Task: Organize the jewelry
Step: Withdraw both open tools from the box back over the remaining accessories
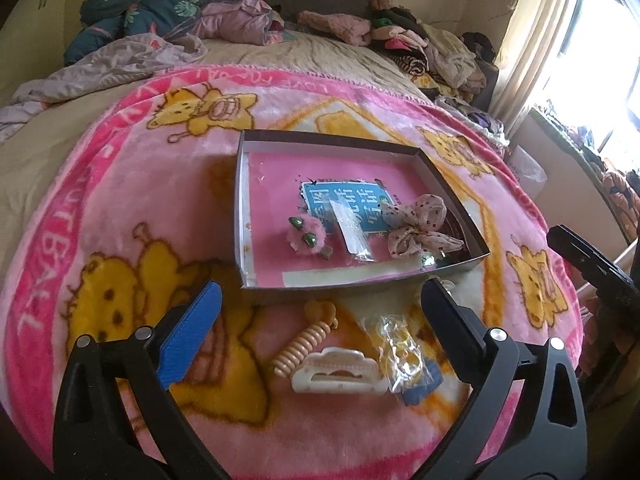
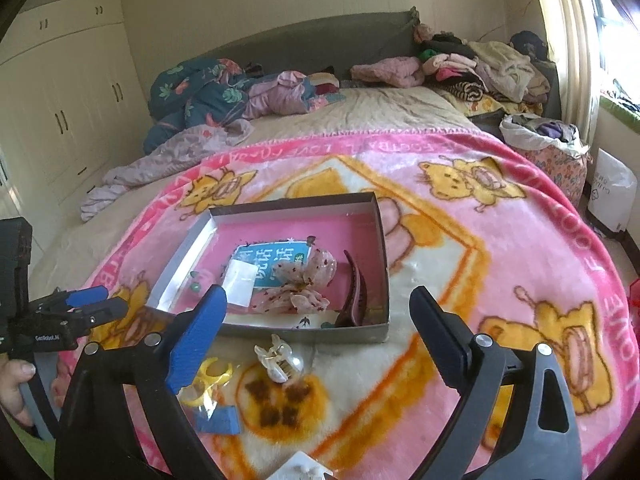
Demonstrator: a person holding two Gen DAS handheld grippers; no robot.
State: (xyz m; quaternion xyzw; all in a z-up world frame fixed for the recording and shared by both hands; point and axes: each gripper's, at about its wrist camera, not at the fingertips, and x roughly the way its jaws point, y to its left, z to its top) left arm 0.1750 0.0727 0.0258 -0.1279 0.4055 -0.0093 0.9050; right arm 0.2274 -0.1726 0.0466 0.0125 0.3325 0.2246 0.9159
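Observation:
A shallow box [image 1: 240,200] [image 2: 382,240] with a pink floor lies on the pink blanket. It holds a pink fuzzy clip [image 1: 306,236], a small clear bag [image 1: 352,226] [image 2: 240,280], a dotted fabric bow [image 1: 416,226] [image 2: 304,280] and a dark red hair clip [image 2: 356,288]. In front of it lie a coiled peach hair tie [image 1: 304,344], a cream claw clip [image 1: 340,372], a bag of yellow items [image 1: 400,356] [image 2: 208,380] and a clear claw clip [image 2: 280,360]. My left gripper [image 1: 320,300] is open above these. My right gripper [image 2: 320,304] is open over the box's near edge.
The cartoon-bear blanket [image 1: 120,200] [image 2: 520,240] covers a bed. Bedding and piled clothes [image 1: 160,12] [image 2: 480,64] lie at the far end. A window [image 1: 600,40] is at the right, wardrobes [image 2: 60,100] at the left.

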